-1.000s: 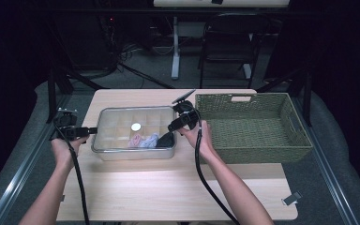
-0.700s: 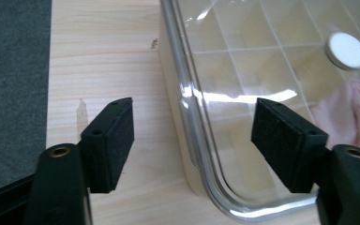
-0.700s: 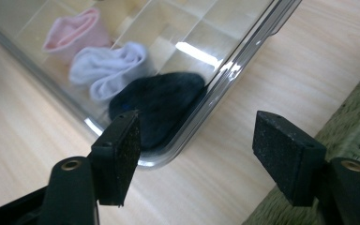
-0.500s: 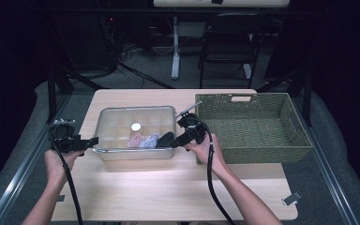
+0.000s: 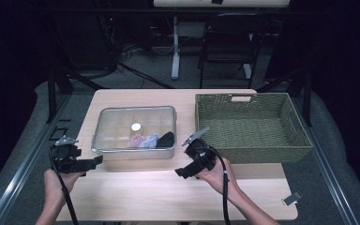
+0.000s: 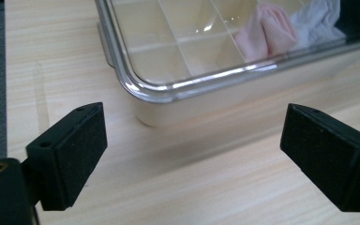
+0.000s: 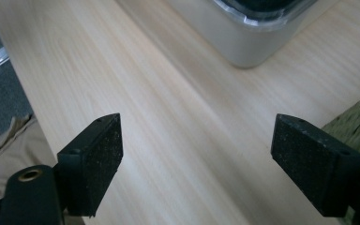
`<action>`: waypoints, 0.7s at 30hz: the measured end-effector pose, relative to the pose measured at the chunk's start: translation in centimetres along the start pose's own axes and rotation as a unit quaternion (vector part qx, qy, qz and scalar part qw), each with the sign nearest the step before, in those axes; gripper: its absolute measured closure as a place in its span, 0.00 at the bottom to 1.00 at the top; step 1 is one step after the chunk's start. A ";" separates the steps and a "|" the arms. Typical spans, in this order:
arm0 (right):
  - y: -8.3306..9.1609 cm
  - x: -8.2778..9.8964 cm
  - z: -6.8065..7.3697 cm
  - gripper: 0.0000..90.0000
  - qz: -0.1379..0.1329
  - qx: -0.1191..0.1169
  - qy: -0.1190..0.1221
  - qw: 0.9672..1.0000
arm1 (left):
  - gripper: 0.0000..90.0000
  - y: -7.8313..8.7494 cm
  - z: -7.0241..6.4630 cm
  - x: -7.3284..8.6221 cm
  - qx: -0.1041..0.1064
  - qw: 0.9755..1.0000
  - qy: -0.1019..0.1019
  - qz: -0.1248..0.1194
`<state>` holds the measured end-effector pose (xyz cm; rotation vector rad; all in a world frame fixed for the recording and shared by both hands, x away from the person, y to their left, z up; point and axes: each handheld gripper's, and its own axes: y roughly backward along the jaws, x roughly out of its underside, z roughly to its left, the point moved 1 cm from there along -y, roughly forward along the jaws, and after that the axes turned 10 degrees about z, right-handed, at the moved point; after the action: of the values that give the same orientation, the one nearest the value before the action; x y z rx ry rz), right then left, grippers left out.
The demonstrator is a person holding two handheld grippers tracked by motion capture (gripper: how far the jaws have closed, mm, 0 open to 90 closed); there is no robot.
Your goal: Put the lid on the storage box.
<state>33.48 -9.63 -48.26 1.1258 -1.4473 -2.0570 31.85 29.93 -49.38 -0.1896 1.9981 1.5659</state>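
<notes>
A clear-lidded box with compartments [image 5: 131, 151] sits on the wooden table, holding pink [image 5: 135, 140], pale [image 5: 150, 139] and black [image 5: 166, 138] cloth pieces. My left gripper [image 5: 98, 160] hovers off the box's front left corner, open. My right gripper [image 5: 180, 172] is open in front of the front right corner. Both pairs of jaws have just been opening, with nothing between them. In the left gripper view the gripper [image 6: 192, 154] faces the box corner [image 6: 168, 89] and the pink cloth [image 6: 272, 28]. The right gripper [image 7: 197, 159] looks across bare wood at the box corner [image 7: 248, 42].
A green woven basket [image 5: 262, 152] stands right of the box, and its edge [image 7: 356, 122] is seen past my right jaw. A small clip [image 5: 291, 198] lies near the table's front right corner. Bare tabletop [image 5: 168, 197] stretches in front of the box.
Both grippers have drawn back from the box's two ends toward the table's front, and their jaws have spread wider. The box has stayed in place.
</notes>
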 end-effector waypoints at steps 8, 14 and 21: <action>-0.3 4.8 0.3 0.14 0.004 0.002 0.013 1.000 | 0.00 -0.9 -1.7 2.3 0.008 1.000 -0.011 0.021; -0.1 9.2 -1.1 0.04 0.001 0.017 -0.020 1.000 | 0.00 -1.5 -2.5 3.5 0.018 0.999 -0.021 0.032; 0.6 13.6 -3.4 0.00 0.000 0.050 -0.072 0.996 | 0.00 -2.3 -2.9 3.8 0.024 0.998 -0.031 0.039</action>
<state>27.78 -21.37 -53.49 1.0341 -1.6354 -2.1239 28.75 27.42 -52.90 -0.0450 2.0137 1.5514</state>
